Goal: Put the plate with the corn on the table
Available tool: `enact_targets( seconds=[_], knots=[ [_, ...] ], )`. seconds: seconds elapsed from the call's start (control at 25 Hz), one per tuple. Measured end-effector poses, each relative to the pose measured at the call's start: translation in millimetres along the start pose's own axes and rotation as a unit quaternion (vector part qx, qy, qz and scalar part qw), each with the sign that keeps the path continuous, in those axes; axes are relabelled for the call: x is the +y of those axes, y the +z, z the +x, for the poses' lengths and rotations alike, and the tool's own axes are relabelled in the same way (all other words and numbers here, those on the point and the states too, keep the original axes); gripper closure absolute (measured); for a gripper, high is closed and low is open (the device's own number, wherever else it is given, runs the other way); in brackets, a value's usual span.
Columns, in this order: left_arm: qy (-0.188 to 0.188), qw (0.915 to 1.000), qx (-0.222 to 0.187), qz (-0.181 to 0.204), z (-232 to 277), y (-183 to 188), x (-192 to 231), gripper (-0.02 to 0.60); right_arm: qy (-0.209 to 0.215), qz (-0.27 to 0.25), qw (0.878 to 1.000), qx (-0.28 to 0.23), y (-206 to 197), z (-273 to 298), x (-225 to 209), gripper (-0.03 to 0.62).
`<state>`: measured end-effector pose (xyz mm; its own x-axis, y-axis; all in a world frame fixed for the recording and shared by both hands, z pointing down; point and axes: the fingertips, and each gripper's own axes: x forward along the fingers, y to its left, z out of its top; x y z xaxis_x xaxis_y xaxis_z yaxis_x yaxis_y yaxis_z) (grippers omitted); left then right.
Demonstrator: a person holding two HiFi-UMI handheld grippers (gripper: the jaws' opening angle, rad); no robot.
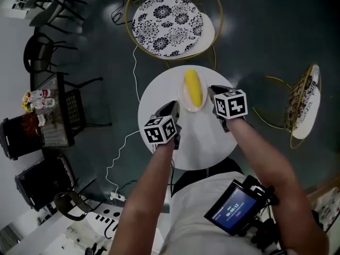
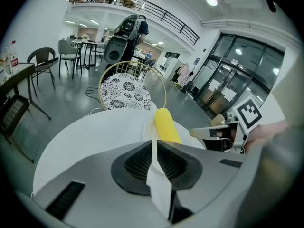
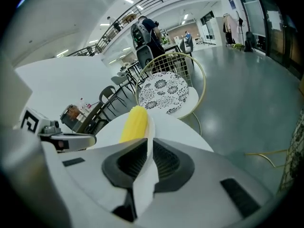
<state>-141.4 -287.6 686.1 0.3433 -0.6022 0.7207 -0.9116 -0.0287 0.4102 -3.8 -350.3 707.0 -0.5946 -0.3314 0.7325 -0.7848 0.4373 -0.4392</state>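
Observation:
A white plate [image 1: 183,101] carrying a yellow corn cob [image 1: 193,87] is over the far half of the round white table [image 1: 204,139]. My left gripper [image 1: 177,109] is shut on the plate's left rim, and my right gripper [image 1: 211,92] is shut on its right rim. In the left gripper view the jaws [image 2: 153,148] pinch the thin rim [image 2: 147,128], with the corn [image 2: 165,125] just beyond. In the right gripper view the rim [image 3: 151,127] sits between the shut jaws [image 3: 149,151], beside the corn [image 3: 134,123]. Whether the plate touches the table cannot be told.
A gold-wire chair with a black-and-white patterned cushion [image 1: 167,17] stands beyond the table. A second such chair [image 1: 303,105] is at the right. A dark table with bottles [image 1: 42,110] and dark chairs are at the left. A white cable [image 1: 119,153] runs over the floor.

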Motion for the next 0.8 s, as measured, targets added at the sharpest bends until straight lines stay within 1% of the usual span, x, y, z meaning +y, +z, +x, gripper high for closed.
enact_targets(
  seconds=[0.04, 0.08, 0.12, 0.16, 0.28, 0.44, 0.6, 0.8],
  knots=[
    [-0.003, 1.0000, -0.002, 0.004, -3.6, 0.6, -2.8, 0.544, 0.002, -0.001, 1.000, -0.003, -0.1, -4.4, 2.0, 0.576],
    [-0.005, 0.9999, -0.005, 0.007, -8.0, 1.2, -5.5, 0.553, 0.004, -0.002, 1.000, -0.007, 0.0, -9.0, 4.8, 0.588],
    [-0.008, 0.9999, -0.008, 0.012, -13.2, 1.6, -8.0, 0.571, 0.007, -0.003, 1.000, -0.011, 0.4, -14.0, 8.3, 0.588],
    [-0.011, 0.9997, -0.012, 0.016, -19.0, 1.9, -10.5, 0.574, 0.010, -0.004, 1.000, -0.016, 1.1, -19.5, 12.3, 0.588],
    [-0.022, 0.9988, -0.033, 0.028, -42.6, 3.3, -18.1, 0.574, 0.017, -0.008, 0.999, -0.040, 4.8, -41.5, 27.6, 0.588],
    [-0.038, 0.9960, -0.070, 0.040, -88.1, -2.3, -27.8, 0.574, 0.018, -0.014, 0.997, -0.068, 2.2, -77.2, 50.3, 0.588],
    [-0.058, 0.9930, -0.090, 0.050, -127.7, -17.2, -37.1, 0.574, 0.018, -0.012, 0.996, -0.087, -6.7, -106.2, 67.1, 0.588],
    [-0.073, 0.9904, -0.095, 0.068, -172.3, -52.4, -49.5, 0.574, 0.039, -0.001, 0.993, -0.109, -30.8, -140.3, 99.7, 0.588]
  ],
)
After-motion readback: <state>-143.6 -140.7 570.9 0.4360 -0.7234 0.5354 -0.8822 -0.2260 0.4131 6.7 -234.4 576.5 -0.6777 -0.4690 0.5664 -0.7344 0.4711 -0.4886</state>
